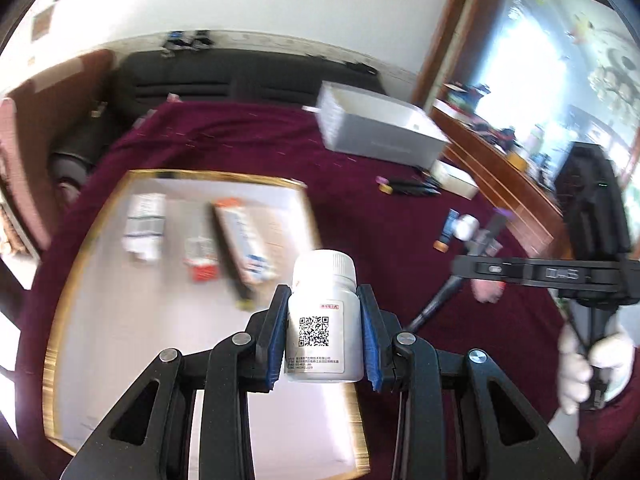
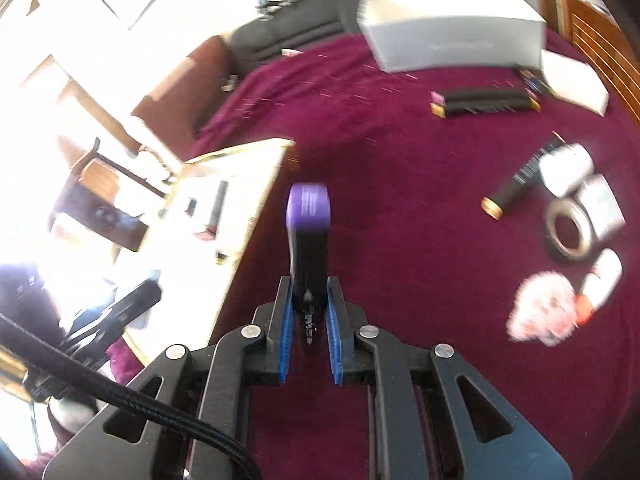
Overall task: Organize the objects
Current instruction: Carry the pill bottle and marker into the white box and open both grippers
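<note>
The sorting is looking partly done: three flat packets [image 1: 192, 236] are already lying side by side on the gold-rimmed white tray [image 1: 100, 320], while two more items are being carried. The left gripper [image 1: 324, 340] is clamping a white pill bottle [image 1: 324, 320] upright between its blue pads, hanging over the tray's near right part. The right gripper [image 2: 310, 316] is pinching narrowly on a black marker with a purple cap [image 2: 309, 232], held over bare cloth just right of the tray. Much is still waiting on the right side: a black tube with a gold end [image 2: 516, 184], a white jar [image 2: 566, 170], a tape roll [image 2: 570, 232], a pink fluffy thing [image 2: 544, 308] and a white tube with an orange cap [image 2: 600, 280], plus a row of dark pens [image 2: 484, 102] farther off. Everything is sitting on a maroon cloth [image 2: 400, 200]. A white open box [image 1: 376, 128] is standing at the far side, a dark sofa [image 1: 240, 76] behind it, and bright glare is washing in from both sides.
</note>
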### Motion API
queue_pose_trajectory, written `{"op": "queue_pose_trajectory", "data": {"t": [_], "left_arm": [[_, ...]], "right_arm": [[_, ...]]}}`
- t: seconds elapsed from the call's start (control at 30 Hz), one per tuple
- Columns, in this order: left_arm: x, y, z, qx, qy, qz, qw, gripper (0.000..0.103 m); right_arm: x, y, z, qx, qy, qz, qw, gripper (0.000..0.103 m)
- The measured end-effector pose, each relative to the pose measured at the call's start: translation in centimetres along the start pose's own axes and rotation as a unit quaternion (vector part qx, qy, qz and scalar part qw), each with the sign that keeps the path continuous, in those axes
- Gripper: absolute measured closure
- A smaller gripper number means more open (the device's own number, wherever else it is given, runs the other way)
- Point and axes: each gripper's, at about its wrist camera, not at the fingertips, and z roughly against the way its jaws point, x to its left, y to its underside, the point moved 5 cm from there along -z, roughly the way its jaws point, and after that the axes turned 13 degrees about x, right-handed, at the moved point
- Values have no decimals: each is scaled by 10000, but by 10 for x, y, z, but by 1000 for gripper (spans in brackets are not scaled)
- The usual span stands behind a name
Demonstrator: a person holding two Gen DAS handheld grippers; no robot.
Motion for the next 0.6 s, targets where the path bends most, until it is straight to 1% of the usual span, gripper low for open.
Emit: {"op": "queue_pose_trajectory", "data": {"t": [0.13, 0.27, 0.37, 0.43, 0.5, 0.6], "left_arm": [[39, -6, 4, 22, -328, 225, 9992, 75], [66, -19, -10, 187, -644, 312, 9973, 75], [85, -32, -28, 395, -747, 414, 9956, 75], [97, -35, -38, 532, -756, 526, 9943, 75], [106, -36, -49, 673, -715, 640, 9931, 75], [119, -36, -67, 856, -730, 853, 9900, 75]], "right_arm": [[45, -18, -10, 32, -71, 381, 9992, 90], [76, -41, -33, 189, -10, 616, 9979, 90], [91, -62, -57, 349, 154, 681, 9970, 90], [96, -78, -79, 520, 258, 614, 9964, 90], [96, -91, -95, 656, 304, 542, 9959, 90], [96, -109, -113, 765, 581, 496, 9941, 90]]}}
